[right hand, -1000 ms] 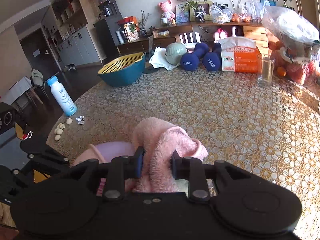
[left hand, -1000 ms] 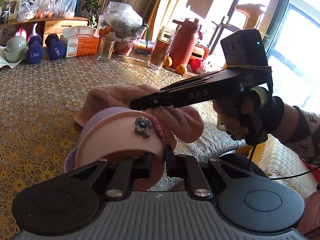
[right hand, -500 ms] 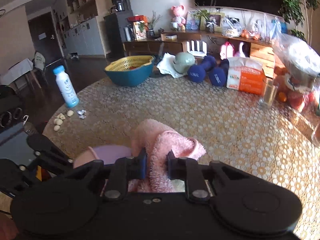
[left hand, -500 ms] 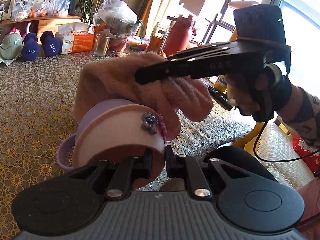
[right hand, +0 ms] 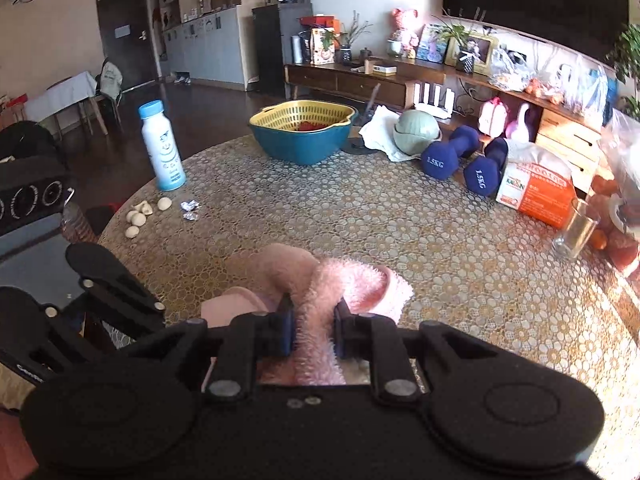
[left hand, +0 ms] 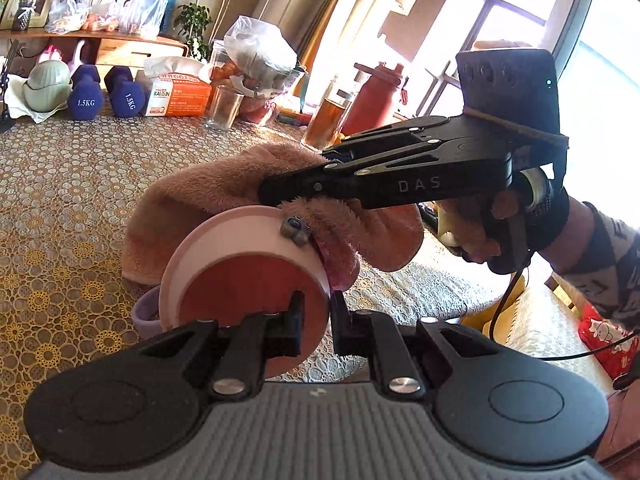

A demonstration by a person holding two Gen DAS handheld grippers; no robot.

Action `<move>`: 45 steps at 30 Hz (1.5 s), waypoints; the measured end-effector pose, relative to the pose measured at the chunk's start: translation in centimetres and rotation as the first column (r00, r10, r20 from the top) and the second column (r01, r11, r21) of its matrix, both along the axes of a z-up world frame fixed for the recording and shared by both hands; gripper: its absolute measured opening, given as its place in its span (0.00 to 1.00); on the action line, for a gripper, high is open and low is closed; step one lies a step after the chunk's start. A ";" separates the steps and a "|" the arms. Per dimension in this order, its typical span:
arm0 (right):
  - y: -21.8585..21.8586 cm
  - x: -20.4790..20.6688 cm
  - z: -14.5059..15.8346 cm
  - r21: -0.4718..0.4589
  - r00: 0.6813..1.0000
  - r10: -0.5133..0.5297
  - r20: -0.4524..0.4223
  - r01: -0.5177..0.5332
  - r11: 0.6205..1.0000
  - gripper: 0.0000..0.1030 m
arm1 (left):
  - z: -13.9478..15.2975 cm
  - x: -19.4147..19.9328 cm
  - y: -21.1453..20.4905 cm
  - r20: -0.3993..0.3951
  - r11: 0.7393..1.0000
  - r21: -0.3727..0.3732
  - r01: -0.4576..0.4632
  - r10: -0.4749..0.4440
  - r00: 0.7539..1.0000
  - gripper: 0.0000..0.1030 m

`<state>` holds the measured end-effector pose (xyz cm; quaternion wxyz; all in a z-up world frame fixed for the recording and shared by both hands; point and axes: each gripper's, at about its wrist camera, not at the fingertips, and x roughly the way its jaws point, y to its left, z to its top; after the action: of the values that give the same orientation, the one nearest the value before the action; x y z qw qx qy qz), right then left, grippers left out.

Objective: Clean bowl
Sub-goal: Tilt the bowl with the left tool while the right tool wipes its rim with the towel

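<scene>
My left gripper (left hand: 316,314) is shut on the rim of a pink bowl (left hand: 248,280), which is tipped on edge so its round underside faces the left wrist camera. A small grey charm sits on the bowl's upper rim. Coming in from the right, my right gripper (left hand: 296,172) is shut on a fluffy pink towel (left hand: 216,188) bunched over the top and far side of the bowl. In the right wrist view the towel (right hand: 352,284) fills the gap between that gripper's (right hand: 314,328) pads, and a bit of the bowl (right hand: 236,304) shows at its left. The bowl's inside is hidden.
A lilac piece (left hand: 144,314) shows under the bowl on the patterned table (right hand: 400,220). Farther back are a blue basin with a yellow strainer (right hand: 304,136), a milk bottle (right hand: 162,148), garlic cloves (right hand: 140,216), dumbbells (right hand: 452,152), a tissue box (right hand: 536,192) and a glass (right hand: 576,228).
The right gripper pinched tighter on the towel, lifted it off the table and rolled it onto the bowl's upper rim. The bowl has tipped so its base faces the left camera more.
</scene>
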<state>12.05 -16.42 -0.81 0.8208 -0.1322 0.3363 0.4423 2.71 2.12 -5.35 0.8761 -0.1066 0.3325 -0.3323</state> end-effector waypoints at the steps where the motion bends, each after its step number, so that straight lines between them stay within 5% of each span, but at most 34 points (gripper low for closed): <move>1: -0.2 0.4 -0.2 0.010 1.000 -0.016 -0.015 0.016 1.000 0.17 | 0.1 -0.1 -0.1 0.010 1.000 0.011 0.000 0.000 1.000 0.12; 7: -0.8 1.8 -1.1 0.025 0.995 -0.088 -0.040 0.089 0.996 0.17 | -0.5 -1.1 -2.5 0.073 0.979 0.202 0.025 -0.041 0.997 0.16; 11: -0.7 2.3 -1.4 0.022 0.993 -0.111 -0.039 0.112 0.993 0.17 | -1.2 -1.6 -4.3 0.145 0.935 0.353 0.034 -0.091 0.985 0.19; 18: -0.2 3.2 -3.2 -0.002 0.985 -0.152 -0.086 0.152 0.988 0.17 | -2.3 -1.8 -6.4 0.189 0.872 0.482 0.082 -0.195 0.962 0.23; 28: -3.4 3.5 -5.4 0.026 0.955 -0.248 -0.165 0.255 0.967 0.16 | -1.8 -1.1 -6.2 0.176 0.895 0.440 0.073 -0.166 0.970 0.15; 35: -6.6 2.0 -4.0 0.134 0.942 -0.278 -0.188 0.305 0.943 0.13 | 0.5 0.8 -4.1 0.171 0.938 0.348 -0.003 -0.061 0.983 0.13; 45: -6.8 0.3 0.6 0.335 0.962 -0.210 -0.172 0.258 0.906 0.13 | 2.2 3.6 -2.4 0.138 0.960 0.274 -0.055 0.017 0.990 0.12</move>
<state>12.35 -23.24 -0.21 0.8542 0.0888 0.3180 0.4016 6.27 -0.32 -3.20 0.9086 0.0336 0.3143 -0.2729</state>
